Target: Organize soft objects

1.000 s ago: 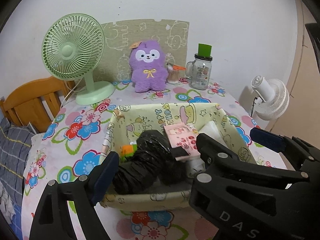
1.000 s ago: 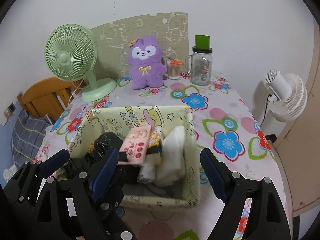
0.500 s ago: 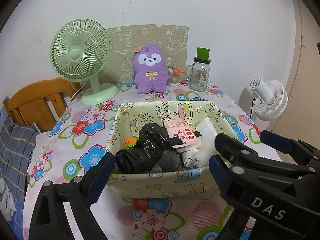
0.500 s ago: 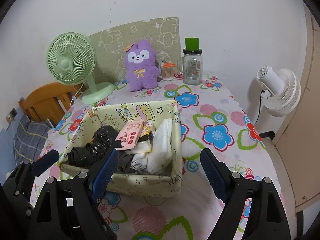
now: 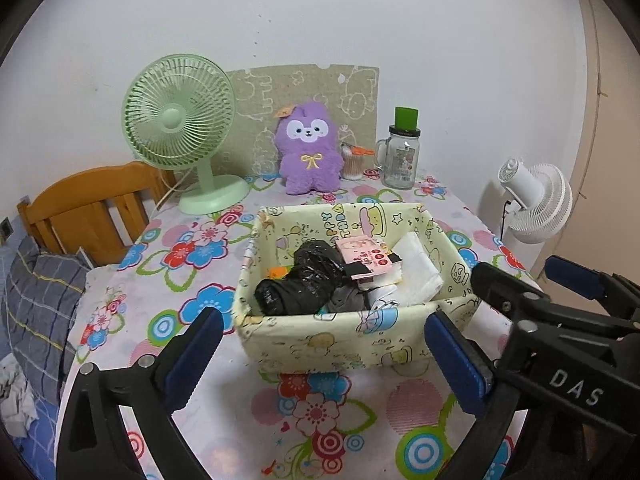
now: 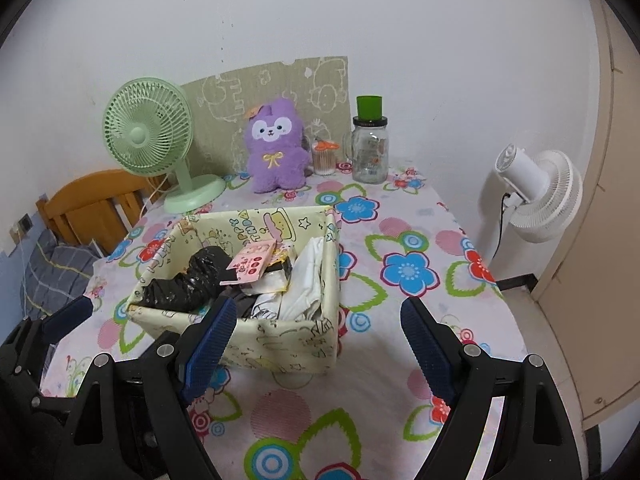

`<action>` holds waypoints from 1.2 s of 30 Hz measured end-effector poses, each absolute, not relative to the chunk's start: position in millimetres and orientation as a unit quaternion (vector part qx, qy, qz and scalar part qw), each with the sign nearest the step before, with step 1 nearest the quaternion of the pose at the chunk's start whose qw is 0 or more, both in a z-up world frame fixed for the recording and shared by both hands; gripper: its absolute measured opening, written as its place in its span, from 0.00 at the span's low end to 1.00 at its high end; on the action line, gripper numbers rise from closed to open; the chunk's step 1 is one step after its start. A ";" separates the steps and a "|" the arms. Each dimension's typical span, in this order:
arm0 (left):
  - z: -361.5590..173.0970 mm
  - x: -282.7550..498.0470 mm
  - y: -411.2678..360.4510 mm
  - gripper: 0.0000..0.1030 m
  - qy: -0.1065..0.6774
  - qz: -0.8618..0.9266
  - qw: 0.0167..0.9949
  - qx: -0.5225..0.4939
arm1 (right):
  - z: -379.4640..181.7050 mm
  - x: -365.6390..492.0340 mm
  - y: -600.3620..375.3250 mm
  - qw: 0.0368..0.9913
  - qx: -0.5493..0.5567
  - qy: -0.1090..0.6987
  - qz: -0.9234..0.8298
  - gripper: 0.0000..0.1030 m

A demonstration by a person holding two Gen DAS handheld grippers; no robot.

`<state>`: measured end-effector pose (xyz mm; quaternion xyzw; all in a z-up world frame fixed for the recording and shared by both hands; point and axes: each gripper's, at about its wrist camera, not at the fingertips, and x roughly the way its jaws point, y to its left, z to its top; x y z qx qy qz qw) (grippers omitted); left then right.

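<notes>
A pale yellow fabric bin (image 5: 344, 336) (image 6: 280, 340) stands mid-table. It holds a black plastic roll (image 5: 300, 284) (image 6: 188, 280), a pink packet (image 5: 368, 258) (image 6: 252, 266) and white cloth (image 5: 416, 270) (image 6: 308, 280). A purple plush toy (image 5: 308, 148) (image 6: 276, 148) sits upright at the back. My left gripper (image 5: 320, 356) is open and empty, in front of the bin. My right gripper (image 6: 316, 344) is open and empty, at the bin's near right corner.
A green desk fan (image 5: 180, 132) (image 6: 148, 132) stands at the back left. A glass jar with a green lid (image 5: 402, 152) (image 6: 370, 148) and a swab cup (image 6: 324, 158) are beside the plush. A white fan (image 6: 536, 196) stands right of the table, a wooden chair (image 5: 88, 208) left.
Both grippers have pulled back from the bin and risen. The bin now lies farther from the fingers. Its contents have not moved.
</notes>
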<state>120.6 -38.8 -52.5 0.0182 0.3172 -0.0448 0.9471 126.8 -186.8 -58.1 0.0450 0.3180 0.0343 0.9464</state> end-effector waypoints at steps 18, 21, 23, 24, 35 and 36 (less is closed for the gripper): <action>-34.7 72.1 -21.8 1.00 0.280 -0.038 0.959 0.006 | -38.5 73.4 -193.4 0.960 0.045 0.275 0.019 0.90; -30.9 65.5 -16.2 1.00 0.272 -0.034 0.962 0.004 | -34.8 66.8 -195.4 0.962 0.047 0.269 0.016 0.90; -28.3 60.3 -12.7 1.00 0.266 -0.034 0.963 0.001 | -31.6 62.7 -195.1 0.963 0.045 0.265 0.015 0.90; -26.4 57.8 -10.7 1.00 0.263 -0.033 0.964 -0.001 | -30.1 60.8 -195.0 0.964 0.045 0.263 0.016 0.90; -7.8 36.6 1.8 1.00 0.236 -0.031 0.971 -0.018 | -15.0 38.4 -193.8 0.970 0.038 0.242 0.005 0.91; -6.1 34.6 2.7 1.00 0.234 -0.031 0.972 -0.019 | -13.2 36.3 -193.5 0.970 0.036 0.239 0.005 0.92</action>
